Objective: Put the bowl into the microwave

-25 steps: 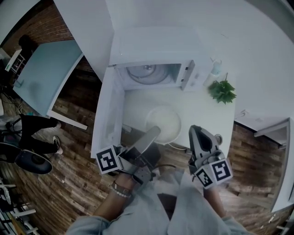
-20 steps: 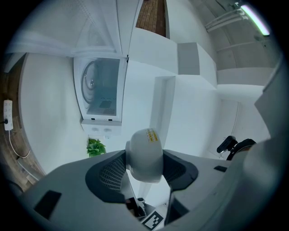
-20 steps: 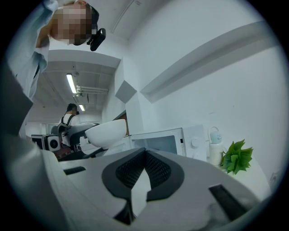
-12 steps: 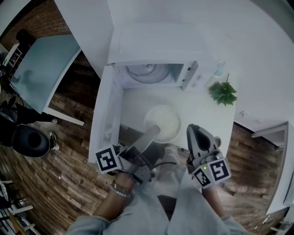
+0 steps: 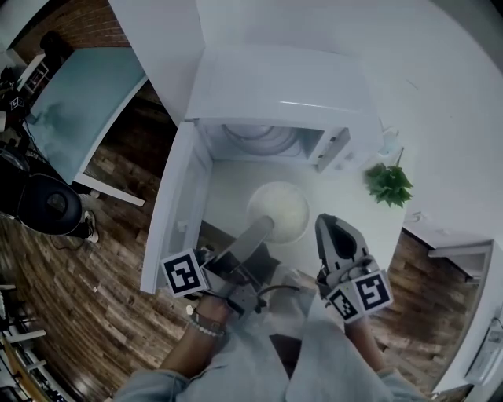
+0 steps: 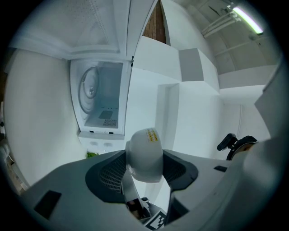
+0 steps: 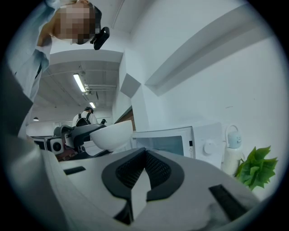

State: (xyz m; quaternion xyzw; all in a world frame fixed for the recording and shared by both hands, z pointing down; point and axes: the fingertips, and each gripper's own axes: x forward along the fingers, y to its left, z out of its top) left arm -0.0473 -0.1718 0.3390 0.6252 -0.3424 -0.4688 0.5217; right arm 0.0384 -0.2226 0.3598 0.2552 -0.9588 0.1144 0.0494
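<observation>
White counter (image 5: 350, 192), left claw (image 5: 266, 225) holding bowl (image 5: 284, 206) seemingly level, right claw (image 5: 326, 225) closed.

bowl (image 5: 284, 206) in left claw (image 5: 266, 226), microwave (image 5: 275, 90) open

An office-like workroom with a kitchen corner: a white microwave (image 5: 275, 86) on a white tabletop (image 5: 228, 188), a small green plant (image 5: 391, 184), plank wood floor (image 5: 102, 290), brick wall (image 5: 78, 20), black office chair (image 5: 47, 202), pale blue table (image 5: 78, 102), ceiling strip lights (image 7: 80, 82).
</observation>
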